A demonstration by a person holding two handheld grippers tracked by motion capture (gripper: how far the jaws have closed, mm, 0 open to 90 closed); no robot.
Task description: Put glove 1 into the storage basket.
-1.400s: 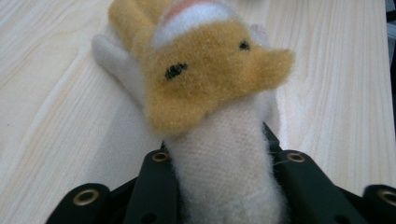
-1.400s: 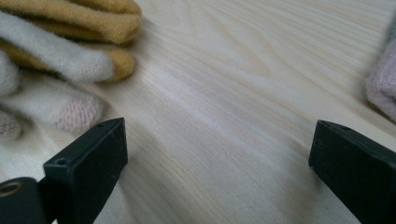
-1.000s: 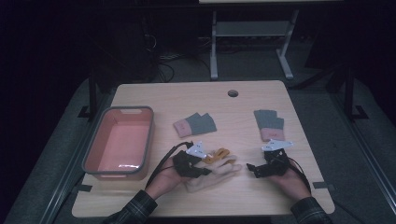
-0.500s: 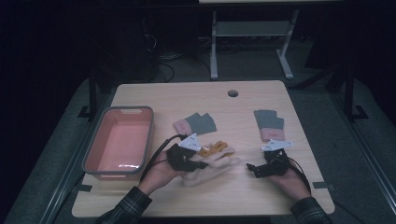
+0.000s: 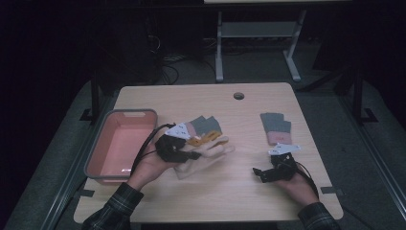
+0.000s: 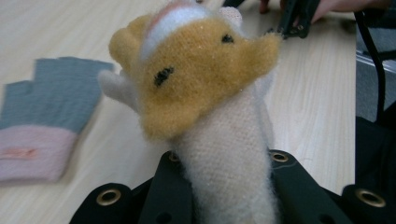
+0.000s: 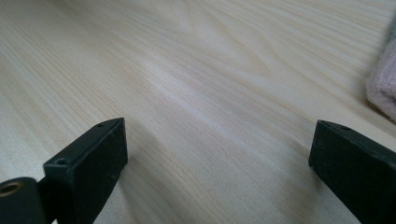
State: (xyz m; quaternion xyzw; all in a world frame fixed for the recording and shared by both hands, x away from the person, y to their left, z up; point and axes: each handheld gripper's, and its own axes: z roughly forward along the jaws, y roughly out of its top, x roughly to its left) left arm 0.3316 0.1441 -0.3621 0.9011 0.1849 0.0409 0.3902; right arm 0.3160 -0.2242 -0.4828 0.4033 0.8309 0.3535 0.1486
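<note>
A cream knitted glove with an orange animal face [image 5: 207,149] [image 6: 205,93] is clamped by its cuff in my left gripper [image 5: 186,154], which is shut on it and holds it a little above the table, fingers pointing right. A grey-and-pink fingerless glove [image 5: 203,125] [image 6: 42,116] lies flat just behind it. A second grey-and-pink glove [image 5: 276,127] lies at the right; its pink cuff [image 7: 384,88] shows at the edge of the right gripper view. My right gripper [image 5: 261,173] [image 7: 217,158] rests low on the wood with its jaws wide apart and nothing between them.
A pink tub with a grey rim [image 5: 122,114] stands at the table's left side. A round cable hole [image 5: 238,96] sits near the far edge. Beyond the table [image 5: 201,103] are a metal frame stand [image 5: 258,33] and cables on a dark floor.
My left hand has risen and drifted left toward the tub, taking the cream glove up with it. The right hand and both grey-and-pink gloves have stayed put.
</note>
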